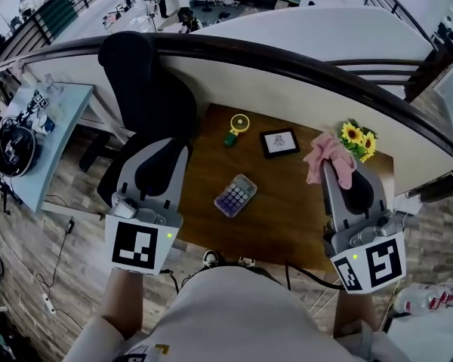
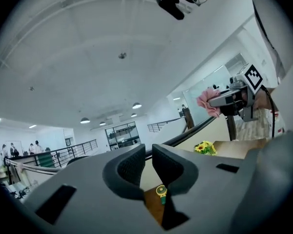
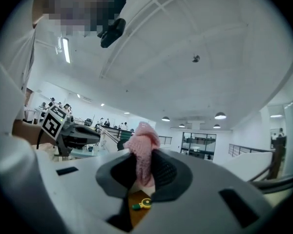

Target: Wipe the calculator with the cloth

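A small calculator (image 1: 235, 195) with pale purple keys lies flat near the middle of the brown wooden table (image 1: 283, 225). Both grippers are lifted high above the table and point level. My right gripper (image 1: 338, 164) is shut on a pink cloth (image 1: 325, 157), which sticks up between its pads (image 3: 142, 152). My left gripper (image 1: 170, 143) holds nothing; its jaws stand nearly together with only a thin slit between the pads (image 2: 147, 167). From the left gripper view the right gripper (image 2: 223, 100) and the pink cloth (image 2: 205, 101) show at the right.
On the table's far side lie a yellow and green hand fan (image 1: 236, 127), a small framed picture (image 1: 279, 142) and a bunch of sunflowers (image 1: 359, 140). A black office chair (image 1: 143, 89) stands at the table's left. A curved railing (image 1: 302, 62) runs behind the table.
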A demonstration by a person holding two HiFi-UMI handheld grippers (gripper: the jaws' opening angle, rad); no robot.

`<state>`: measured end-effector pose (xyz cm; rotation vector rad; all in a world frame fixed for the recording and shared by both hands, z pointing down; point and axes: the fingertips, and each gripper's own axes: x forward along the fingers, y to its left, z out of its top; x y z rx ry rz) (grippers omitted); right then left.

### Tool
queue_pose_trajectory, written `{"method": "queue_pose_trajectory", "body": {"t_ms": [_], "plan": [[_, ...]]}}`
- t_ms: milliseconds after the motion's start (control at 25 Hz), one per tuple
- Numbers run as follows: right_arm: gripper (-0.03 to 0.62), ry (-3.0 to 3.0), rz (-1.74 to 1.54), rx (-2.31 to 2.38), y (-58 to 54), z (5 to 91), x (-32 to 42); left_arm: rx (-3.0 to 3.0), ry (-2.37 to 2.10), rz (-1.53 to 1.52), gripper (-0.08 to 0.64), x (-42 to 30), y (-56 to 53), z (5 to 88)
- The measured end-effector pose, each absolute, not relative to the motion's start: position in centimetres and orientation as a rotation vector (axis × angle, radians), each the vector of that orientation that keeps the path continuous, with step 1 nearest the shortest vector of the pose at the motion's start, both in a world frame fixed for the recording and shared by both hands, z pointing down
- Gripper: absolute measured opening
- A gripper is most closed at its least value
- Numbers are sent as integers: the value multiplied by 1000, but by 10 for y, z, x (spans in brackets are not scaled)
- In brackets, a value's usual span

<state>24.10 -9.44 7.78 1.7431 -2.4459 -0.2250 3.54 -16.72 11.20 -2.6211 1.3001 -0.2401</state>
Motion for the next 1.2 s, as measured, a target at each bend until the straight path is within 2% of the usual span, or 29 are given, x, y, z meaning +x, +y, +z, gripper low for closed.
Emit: {"method": "queue_pose_trajectory", "body": {"t_ms": [320,680,1200], "plan": [[54,-2403,-186,1779,-60,86,243,-2635,1312,-204,21,27,-151,113],[54,-2313,-20,1724,-47,147,238,-2654,1138,-327,20,56,-132,154],[52,-2306,-32,1815,-47,137,257,-2699,1079,-327,14,73,-129,153]]}}
